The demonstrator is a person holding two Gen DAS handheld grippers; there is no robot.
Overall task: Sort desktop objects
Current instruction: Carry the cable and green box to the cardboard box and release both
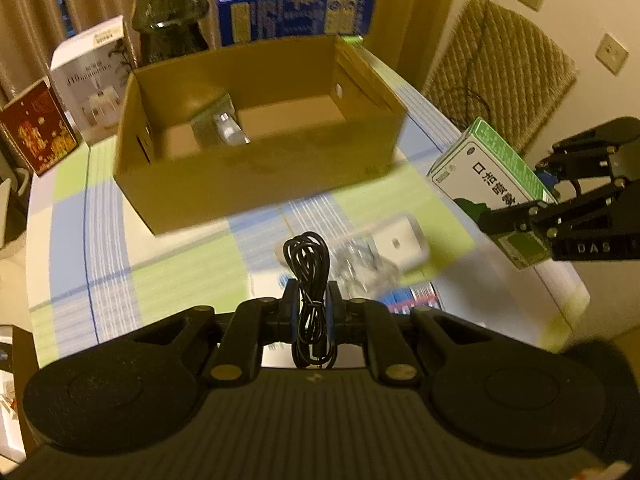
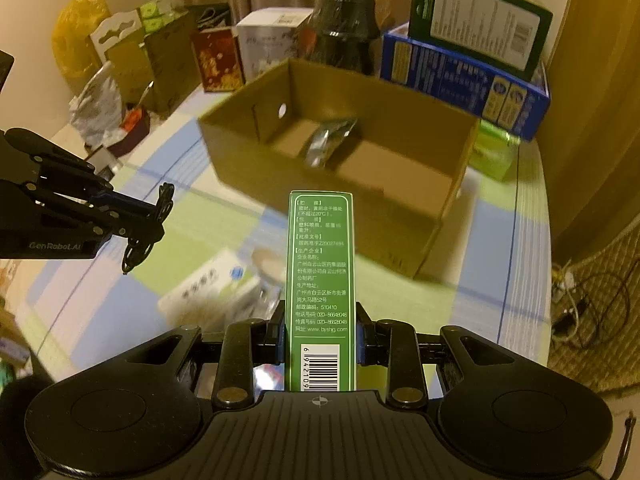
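Note:
My left gripper (image 1: pixel 311 297) is shut on a coiled black cable (image 1: pixel 306 256) and holds it above the checked tablecloth (image 1: pixel 100 240). My right gripper (image 2: pixel 320 336) is shut on a tall green medicine box (image 2: pixel 320 264) that stands upright between the pads. Beyond both sits an open cardboard box (image 1: pixel 260 188) with a silvery packet (image 1: pixel 222 124) lying inside. In the right wrist view the left gripper (image 2: pixel 162 216) comes in from the left with the cable (image 2: pixel 140 248) dangling. The left wrist view shows the right gripper (image 1: pixel 516 220) at the right edge, carrying the green box (image 1: pixel 492 180).
A small white box (image 1: pixel 400 242) and a clear plastic bag (image 1: pixel 356 268) lie on the cloth below the grippers. Behind the carton stand a blue box (image 1: pixel 296 14), a dark helmet-shaped object (image 1: pixel 168 12), a white box (image 1: pixel 92 76) and a red box (image 1: pixel 38 126). The table ends at the right.

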